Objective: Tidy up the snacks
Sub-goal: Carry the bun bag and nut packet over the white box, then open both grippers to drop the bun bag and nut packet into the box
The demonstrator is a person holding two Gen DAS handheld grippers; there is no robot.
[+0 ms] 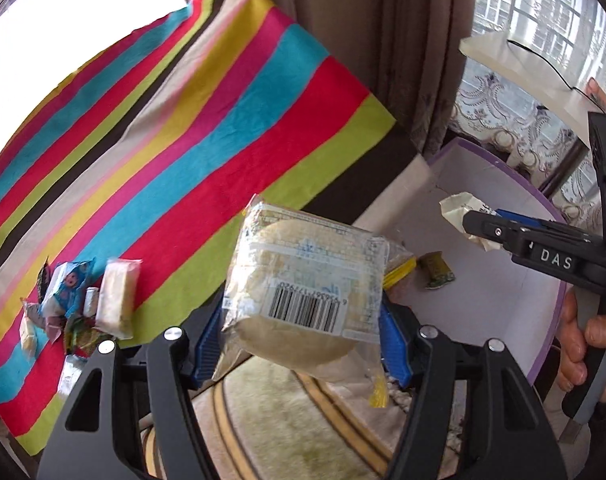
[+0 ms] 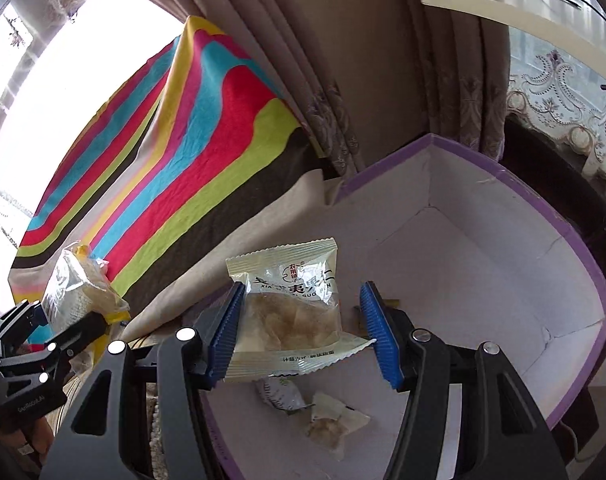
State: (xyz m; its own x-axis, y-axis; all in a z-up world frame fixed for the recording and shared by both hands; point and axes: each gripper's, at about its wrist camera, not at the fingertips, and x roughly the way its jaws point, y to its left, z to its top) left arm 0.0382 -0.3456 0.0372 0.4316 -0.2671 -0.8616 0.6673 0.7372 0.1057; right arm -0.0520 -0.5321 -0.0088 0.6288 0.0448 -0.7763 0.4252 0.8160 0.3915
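The left gripper (image 1: pixel 299 344) is closed on a clear bag with a round cake (image 1: pixel 303 280) inside. Its blue pads press both sides of the bag. The bag is tilted, with its long side going up and to the left, and the barcode faces the camera. It hangs in the air just left of the box (image 1: pixel 503 320), over the rug (image 1: pixel 271 420).

The box is white inside with a purple rim. In the left wrist view a small green snack (image 1: pixel 437 270) lies on the box floor.

The right gripper (image 2: pixel 301 332) is over the box (image 2: pixel 483 280). A pale snack packet (image 2: pixel 291 308) sits between its blue pads. The left pad touches the packet. The right pad looks a little way off it, so I cannot tell if the grip is tight. The packet stands nearly upright, printed words facing the camera, top edge up.

Only the right wrist view shows two more small snacks (image 2: pixel 323 412) on the box floor, under the packet.

Only the left wrist view shows a pile of snacks (image 1: pixel 79 308) on the striped cloth (image 1: pixel 183 140), far left of the box. It also shows the right gripper (image 1: pixel 469 224) from the side and the hand (image 1: pixel 595 344) holding it.
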